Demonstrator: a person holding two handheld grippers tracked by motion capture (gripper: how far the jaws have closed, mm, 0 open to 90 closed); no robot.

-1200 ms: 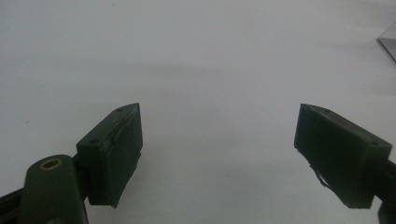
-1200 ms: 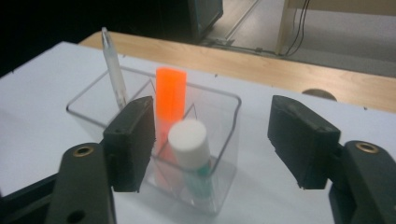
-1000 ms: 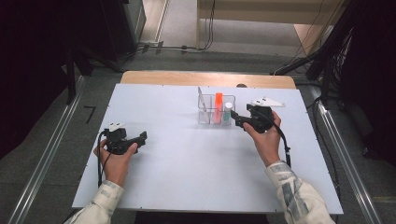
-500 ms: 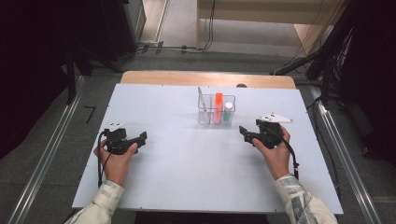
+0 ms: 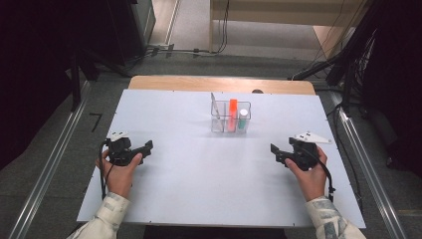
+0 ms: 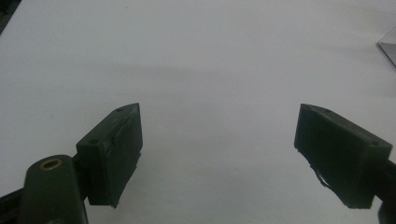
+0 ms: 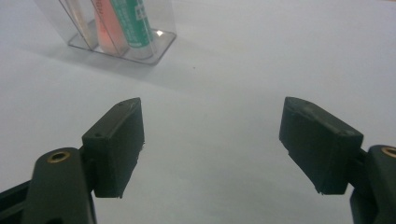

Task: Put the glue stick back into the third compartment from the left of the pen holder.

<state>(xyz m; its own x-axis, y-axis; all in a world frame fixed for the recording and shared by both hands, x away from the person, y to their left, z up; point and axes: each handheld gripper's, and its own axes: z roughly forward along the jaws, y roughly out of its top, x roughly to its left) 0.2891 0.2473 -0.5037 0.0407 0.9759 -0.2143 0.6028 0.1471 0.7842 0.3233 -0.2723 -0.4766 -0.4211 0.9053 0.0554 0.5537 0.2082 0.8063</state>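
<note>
We see the left tongs [image 5: 147,146] spread wide, holding nothing, low over the white worktop [image 5: 199,169], well left of the clear organizer [image 5: 230,117]. Right tongs [image 5: 274,151] also spread wide and empty, right of the organizer, jaws aimed toward it. The organizer holds an orange tube [image 5: 233,113] and a green-labelled tube [image 5: 242,119], both upright.

Dim dark surroundings, evenly lit white table [image 5: 199,184], soft shadows, slightly blurred gripper views
</note>
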